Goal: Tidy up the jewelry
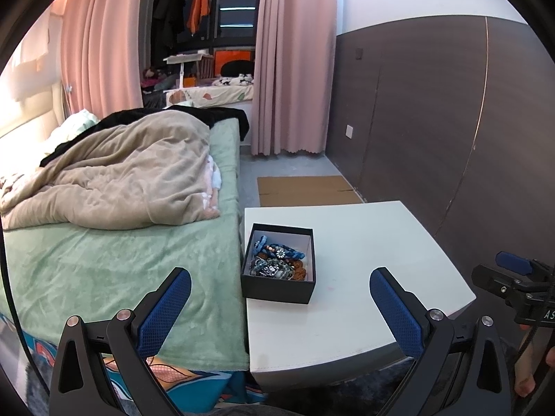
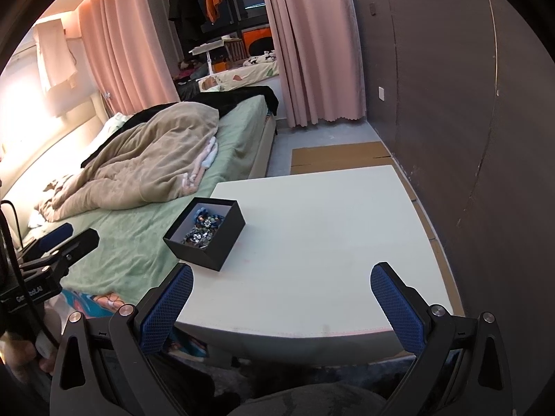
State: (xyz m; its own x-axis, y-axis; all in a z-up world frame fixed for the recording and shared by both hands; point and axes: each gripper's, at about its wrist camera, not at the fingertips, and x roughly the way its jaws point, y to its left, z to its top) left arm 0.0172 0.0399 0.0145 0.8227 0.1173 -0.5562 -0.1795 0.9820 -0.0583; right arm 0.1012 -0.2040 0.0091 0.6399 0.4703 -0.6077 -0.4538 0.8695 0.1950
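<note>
A small black box point(image 1: 277, 289) point(image 2: 222, 242) stands near the left edge of a white table point(image 1: 364, 277) point(image 2: 329, 235). It holds a heap of jewelry point(image 1: 277, 260) point(image 2: 203, 230): blue, silver and brown beaded pieces. My left gripper point(image 1: 280, 282) is open, held low in front of the box with nothing between its blue pads. My right gripper point(image 2: 281, 279) is open too, over the table's near edge, to the right of the box. Each gripper appears at the side of the other's view: the right gripper point(image 1: 513, 270), the left gripper point(image 2: 66, 239).
A bed point(image 1: 121, 270) point(image 2: 138, 235) with a green sheet and a beige duvet point(image 1: 114, 180) lies against the table's left side. A dark panelled wall point(image 1: 451, 121) runs along the right. Flat cardboard point(image 1: 305, 190) lies on the floor beyond the table. Pink curtains point(image 1: 291, 69) hang at the back.
</note>
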